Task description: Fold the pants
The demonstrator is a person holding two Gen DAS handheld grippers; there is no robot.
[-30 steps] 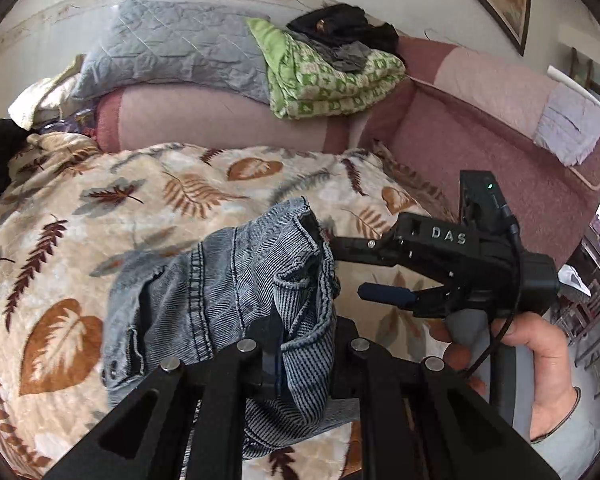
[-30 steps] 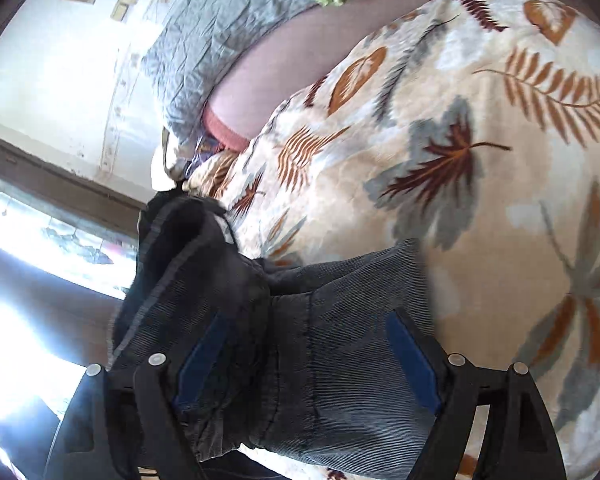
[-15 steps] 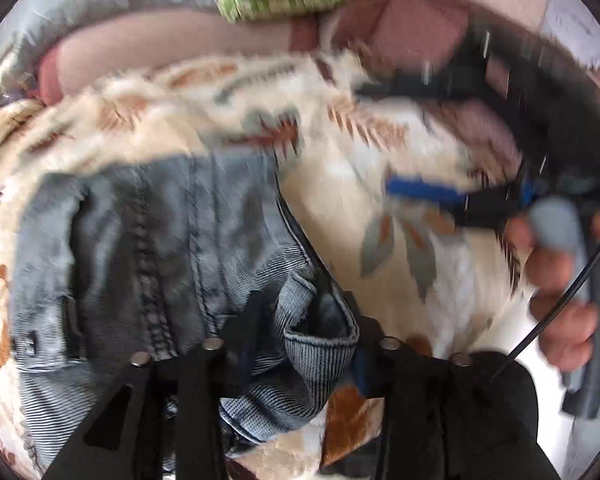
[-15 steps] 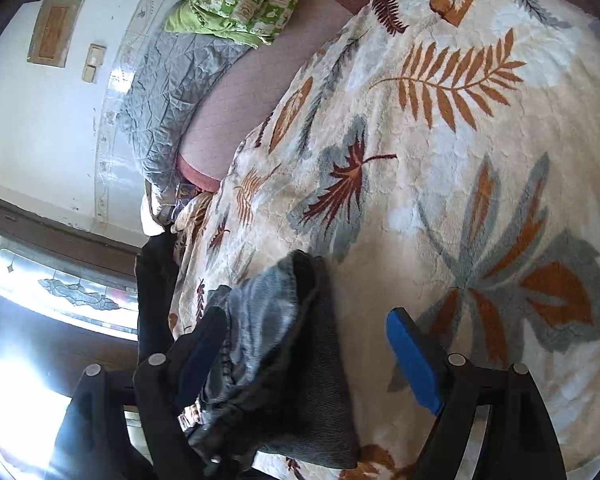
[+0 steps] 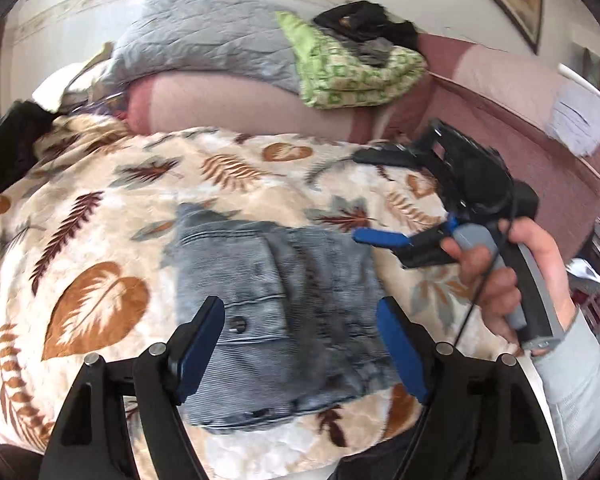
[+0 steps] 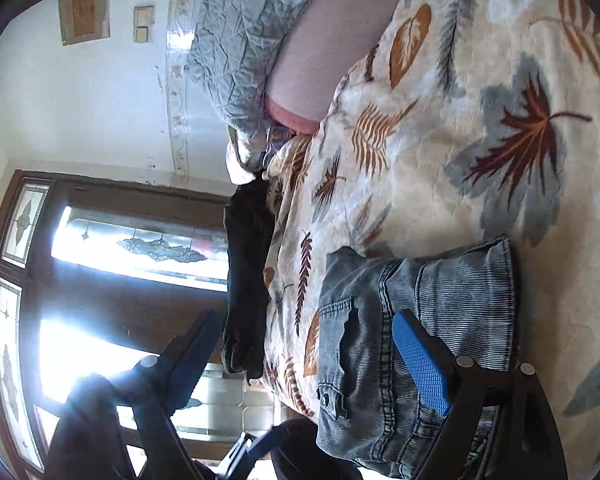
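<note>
jeans [image 5: 284,300] lie folded in a compact bundle on the leaf-print blanket [image 5: 100,208], near its front edge; left gripper [image 5: 300,344] hovers over them with blue pads spread wide, holding nothing; right gripper [image 5: 384,196], held by a hand [image 5: 508,280], sits just beside the bundle's right edge, fingers apart and empty; a green patterned quilt [image 5: 352,76] rests on the pink sofa back [image 5: 240,104] behind.

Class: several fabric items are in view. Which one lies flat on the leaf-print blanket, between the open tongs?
The folded denim pants. The green patterned blanket and grey quilt sit up on the sofa back instead.
</note>
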